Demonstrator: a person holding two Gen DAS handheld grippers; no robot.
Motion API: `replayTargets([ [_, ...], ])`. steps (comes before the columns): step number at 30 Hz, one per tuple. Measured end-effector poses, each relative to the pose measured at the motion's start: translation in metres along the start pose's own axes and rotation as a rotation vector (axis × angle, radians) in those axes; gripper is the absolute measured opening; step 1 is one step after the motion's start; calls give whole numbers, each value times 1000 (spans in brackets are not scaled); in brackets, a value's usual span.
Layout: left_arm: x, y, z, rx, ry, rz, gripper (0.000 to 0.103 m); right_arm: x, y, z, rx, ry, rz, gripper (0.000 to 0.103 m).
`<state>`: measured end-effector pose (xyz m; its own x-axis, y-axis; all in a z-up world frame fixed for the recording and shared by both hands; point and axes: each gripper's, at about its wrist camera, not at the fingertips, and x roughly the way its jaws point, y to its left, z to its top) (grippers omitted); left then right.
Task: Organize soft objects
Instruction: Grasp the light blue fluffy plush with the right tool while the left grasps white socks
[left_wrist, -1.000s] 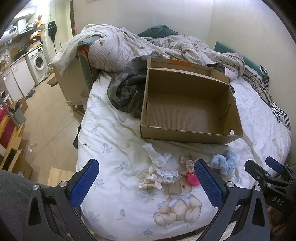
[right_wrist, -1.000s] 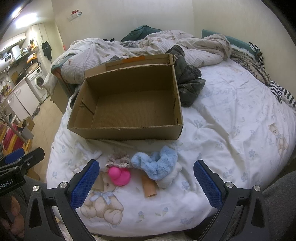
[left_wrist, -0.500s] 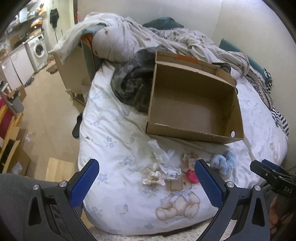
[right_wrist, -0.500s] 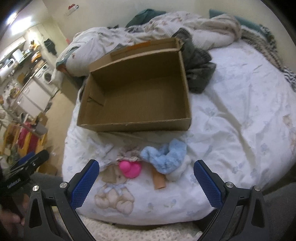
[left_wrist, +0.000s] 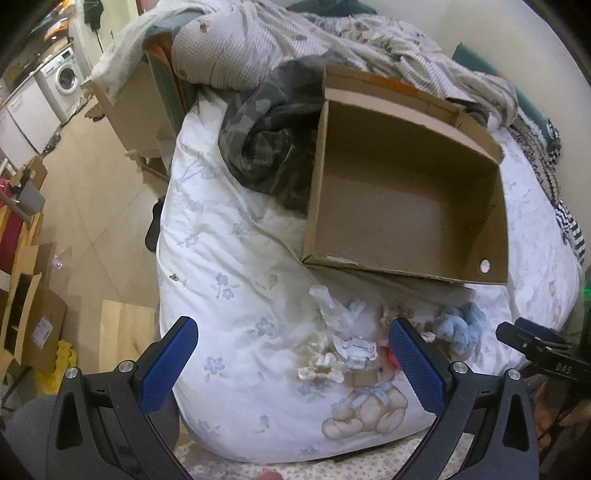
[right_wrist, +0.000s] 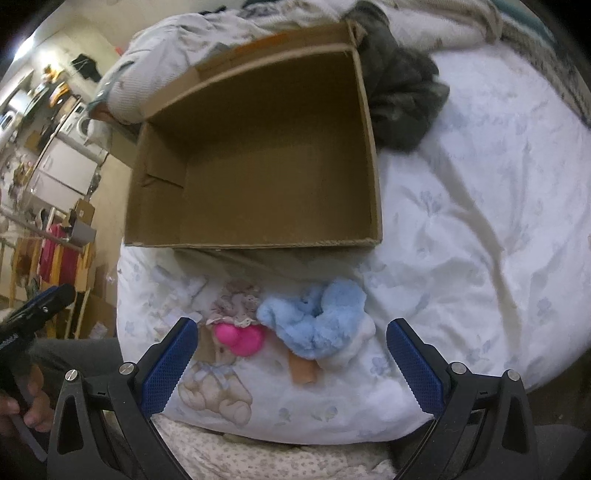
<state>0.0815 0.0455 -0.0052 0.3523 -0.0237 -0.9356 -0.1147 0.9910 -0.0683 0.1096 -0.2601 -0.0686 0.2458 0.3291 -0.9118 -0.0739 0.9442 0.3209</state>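
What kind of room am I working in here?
Likely a bedroom in a small flat: a bed with a white floral duvet, rumpled blankets, and a washing machine beyond.

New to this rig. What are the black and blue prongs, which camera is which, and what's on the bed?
No robot here: a person holds a two-finger gripper in each hand, each with a fisheye camera looking along its fingers. The blue-padded prongs at the bottom of each picture are those fingers.

One view is from the left gripper, the other from the right gripper. Both are open and hold nothing.

On the white bedsheet sits an empty cardboard box. In front of it lie small soft things: a fluffy blue toy, a pink toy and, in the left view, some crumpled clear plastic wrappers. A dark camouflage garment is bunched beside the box.
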Motion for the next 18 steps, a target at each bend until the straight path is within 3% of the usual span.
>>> replayTargets([
  [8,61,-9,9,-22,164,-46,98,34,-22,5,108,77,13,103],
  [10,78,-14,8,-17,198,-47,84,38,-24,7,119,84,17,103],
  [15,119,-23,7,-54,273,-85,80,48,-32,14,159,100,23,103],
  [18,139,-29,6,-62,316,-105,65,57,-37,14,196,131,27,103],
])
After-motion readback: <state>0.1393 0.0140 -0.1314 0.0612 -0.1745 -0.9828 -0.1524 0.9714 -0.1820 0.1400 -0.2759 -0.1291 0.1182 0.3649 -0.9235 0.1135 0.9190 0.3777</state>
